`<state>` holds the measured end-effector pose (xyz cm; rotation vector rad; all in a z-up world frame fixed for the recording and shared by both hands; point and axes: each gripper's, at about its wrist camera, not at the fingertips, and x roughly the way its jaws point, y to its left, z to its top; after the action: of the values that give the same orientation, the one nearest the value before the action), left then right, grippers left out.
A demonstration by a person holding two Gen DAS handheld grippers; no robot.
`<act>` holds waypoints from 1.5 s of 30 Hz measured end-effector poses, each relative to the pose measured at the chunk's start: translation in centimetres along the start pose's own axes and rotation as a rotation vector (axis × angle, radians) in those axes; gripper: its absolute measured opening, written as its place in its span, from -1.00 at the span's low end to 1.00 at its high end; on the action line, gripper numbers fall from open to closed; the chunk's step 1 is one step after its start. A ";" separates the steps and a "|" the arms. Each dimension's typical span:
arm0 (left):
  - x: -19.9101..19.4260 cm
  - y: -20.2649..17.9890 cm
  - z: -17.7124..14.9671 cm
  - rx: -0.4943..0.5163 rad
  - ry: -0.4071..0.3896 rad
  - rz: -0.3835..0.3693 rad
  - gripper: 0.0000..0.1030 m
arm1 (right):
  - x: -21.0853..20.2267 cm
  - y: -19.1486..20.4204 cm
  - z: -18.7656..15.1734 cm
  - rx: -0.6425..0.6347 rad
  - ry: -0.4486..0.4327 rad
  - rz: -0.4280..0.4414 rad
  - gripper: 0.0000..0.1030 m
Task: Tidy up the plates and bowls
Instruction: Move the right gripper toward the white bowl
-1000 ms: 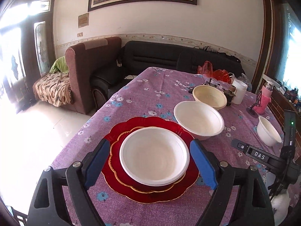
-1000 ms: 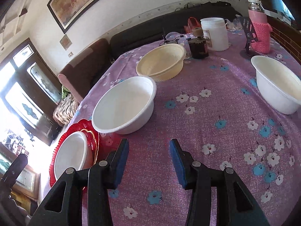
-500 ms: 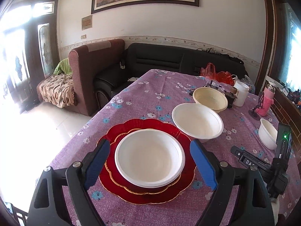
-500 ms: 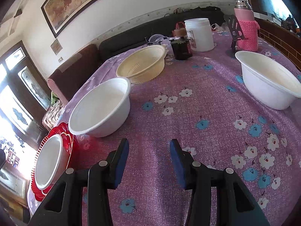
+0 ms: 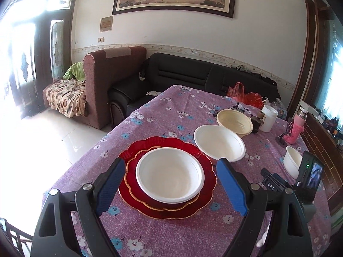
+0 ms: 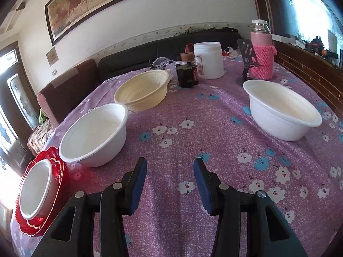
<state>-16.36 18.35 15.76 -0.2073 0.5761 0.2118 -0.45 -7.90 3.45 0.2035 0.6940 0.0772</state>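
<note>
Left wrist view looks down over the counter (image 5: pixel 171 115), draped in a purple flowered cloth, with the red plates (image 5: pixel 201 201) as the thing everything else sits around. There are two of them, a smaller gold-rimmed one stacked on a larger scalloped one, and a shallow white bowl (image 5: pixel 170 177) sits on top of the stack. The left gripper (image 5: pixel 169 188) hangs over this stack with its blue fingers (image 5: pixel 110 187) spread wide on either side of the bowl, clamped on nothing.

Just beyond the red plates, nearly touching their far edge, stands a deep white bowl (image 6: pixel 94 135). Past that, farther from the plates, is a cream ribbed bowl (image 6: pixel 142 90), and behind it a dark jar (image 6: pixel 187 75) and a white tub (image 6: pixel 208 60). Well away from the plates, across the cloth, sits another white bowl (image 6: pixel 280 113), with a pink knitted flask (image 6: pixel 262 53) behind it.

The right gripper (image 6: pixel 170 186) hovers over bare cloth between the plates and that far bowl, its fingers partly apart with nothing between them. Whether the deep bowl actually touches the plate rim is hard to tell.
</note>
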 end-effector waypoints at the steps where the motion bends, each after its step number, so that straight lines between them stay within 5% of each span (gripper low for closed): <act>1: -1.0 0.6 0.2 -0.013 -0.004 -0.007 0.68 | 0.0 -0.1 0.0 0.000 -0.004 -0.008 -0.05; 8: -8.2 5.3 1.4 -0.079 -0.124 0.033 0.68 | 0.4 -0.5 -0.1 0.007 -0.002 -0.066 -0.05; 16: -13.5 7.5 4.2 -0.031 -0.173 -0.033 0.68 | -0.9 -1.0 0.7 0.023 -0.040 -0.153 -0.05; 23: -17.6 8.5 10.8 0.077 -0.241 -0.011 0.74 | -12.0 0.5 9.6 0.079 -0.199 0.051 -0.05; 26: -16.7 8.8 13.8 0.070 -0.226 -0.009 0.74 | -17.8 1.3 15.3 0.071 -0.249 0.138 -0.05; 33: -12.1 5.4 20.0 0.065 -0.179 -0.085 0.74 | -29.2 5.1 25.0 -0.116 -0.372 0.015 0.03; 35: -10.0 3.4 21.2 0.070 -0.160 -0.124 0.74 | -30.9 5.5 26.8 -0.128 -0.394 -0.002 0.32; 39: -4.2 -0.9 21.2 0.110 -0.087 -0.172 0.75 | -27.8 5.4 26.5 -0.159 -0.288 0.030 0.44; 45: 8.0 -4.8 16.5 0.132 0.117 -0.214 0.75 | -12.8 3.1 19.4 -0.097 0.032 0.136 0.29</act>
<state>-0.09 19.05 25.50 -0.1526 0.6772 -0.0463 2.22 -9.78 26.69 0.1563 0.7060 0.2445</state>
